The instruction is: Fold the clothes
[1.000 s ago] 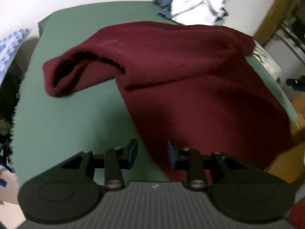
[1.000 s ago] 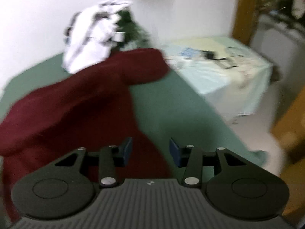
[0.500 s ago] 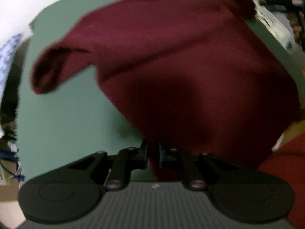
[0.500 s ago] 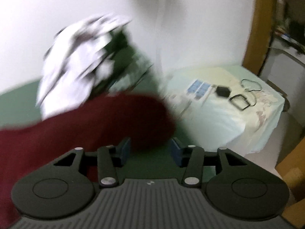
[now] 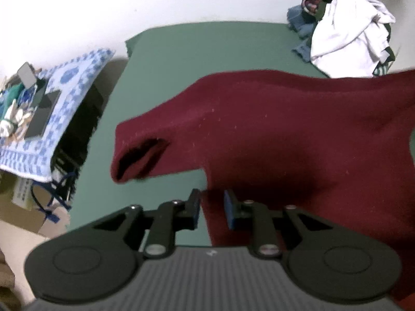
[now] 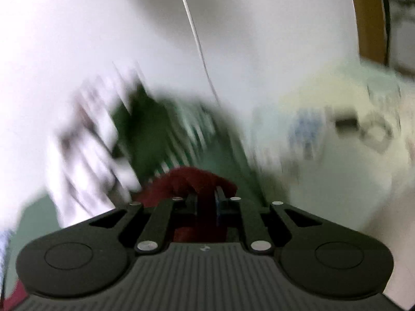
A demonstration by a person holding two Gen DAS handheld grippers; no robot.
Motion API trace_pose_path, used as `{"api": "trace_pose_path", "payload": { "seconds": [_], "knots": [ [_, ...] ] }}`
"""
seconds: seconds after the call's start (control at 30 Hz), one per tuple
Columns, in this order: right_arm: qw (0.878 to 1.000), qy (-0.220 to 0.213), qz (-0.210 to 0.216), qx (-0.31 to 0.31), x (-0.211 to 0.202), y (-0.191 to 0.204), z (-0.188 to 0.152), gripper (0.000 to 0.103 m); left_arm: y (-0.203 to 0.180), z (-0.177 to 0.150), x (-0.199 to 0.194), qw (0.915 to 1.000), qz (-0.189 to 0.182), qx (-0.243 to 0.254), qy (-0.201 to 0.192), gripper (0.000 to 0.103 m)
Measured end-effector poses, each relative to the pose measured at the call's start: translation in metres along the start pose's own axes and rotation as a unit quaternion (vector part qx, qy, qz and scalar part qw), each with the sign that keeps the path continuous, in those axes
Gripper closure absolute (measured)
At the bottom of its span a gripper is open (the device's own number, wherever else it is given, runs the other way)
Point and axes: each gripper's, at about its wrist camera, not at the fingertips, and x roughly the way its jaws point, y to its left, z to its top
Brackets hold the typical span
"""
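Maroon garment spread on the green table, one claw on each side.
Left wrist view: the left gripper (image 5: 212,208) stands apart, the maroon garment (image 5: 298,134) edge between its fingers, body running right. Right wrist view, blurred: the right gripper (image 6: 207,203) is clamped on a maroon bunch (image 6: 199,178).

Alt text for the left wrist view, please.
A maroon sweater lies spread on a green table, one sleeve cuff pointing left. The open left gripper straddles its near edge. A pile of clothes sits at the far right.
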Motion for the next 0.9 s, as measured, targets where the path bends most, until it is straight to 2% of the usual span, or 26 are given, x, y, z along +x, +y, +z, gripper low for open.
{"api": "trace_pose_path", "payload": {
  "seconds": [0.27, 0.3, 0.37, 0.4, 0.5, 0.67, 0.7, 0.73, 0.77, 0.8, 0.9],
  "knots": [
    [0.996, -0.002, -0.019, -0.088, -0.018, 0.006, -0.009, 0.082, -0.016, -0.028, 0.029, 0.9985, -0.003, 0.0, 0.054, 0.076],
    [0.995, -0.003, -0.022, -0.099, -0.02, 0.007, -0.011, 0.078, -0.019, -0.032, 0.032, 0.9982, -0.002, -0.002, 0.06, 0.076],
    [0.992, -0.003, -0.026, -0.121, -0.025, 0.008, -0.013, 0.063, -0.023, -0.039, 0.033, 0.9974, -0.001, -0.014, 0.071, 0.076],
    [0.99, 0.0, -0.021, -0.142, -0.019, 0.015, -0.014, 0.06, -0.025, -0.043, 0.034, 0.9969, -0.001, -0.019, 0.076, 0.076],
    [0.976, 0.013, 0.003, -0.219, 0.01, 0.043, -0.019, 0.061, -0.031, -0.051, 0.034, 0.9964, 0.001, -0.025, 0.081, 0.076],
    [0.943, 0.044, 0.041, -0.328, 0.049, 0.079, -0.031, 0.061, -0.029, -0.058, 0.032, 0.9967, -0.001, -0.041, 0.07, 0.073],
    [0.939, 0.047, 0.041, -0.339, 0.051, 0.082, -0.035, 0.061, -0.028, -0.058, 0.032, 0.9966, -0.002, -0.046, 0.068, 0.073],
    [0.935, 0.051, 0.04, -0.349, 0.054, 0.086, -0.04, 0.068, -0.028, -0.06, 0.031, 0.9966, -0.002, -0.048, 0.066, 0.073],
    [0.93, 0.054, 0.04, -0.36, 0.056, 0.09, -0.045, 0.086, -0.029, -0.061, 0.031, 0.9966, -0.002, -0.05, 0.064, 0.073],
    [0.932, 0.056, 0.043, -0.355, 0.055, 0.089, -0.043, 0.101, -0.03, -0.062, 0.03, 0.9967, -0.002, -0.051, 0.064, 0.073],
    [0.944, 0.059, 0.056, -0.319, 0.05, 0.08, -0.03, 0.103, -0.029, -0.062, 0.029, 0.9968, -0.003, -0.046, 0.065, 0.071]
  ]
}}
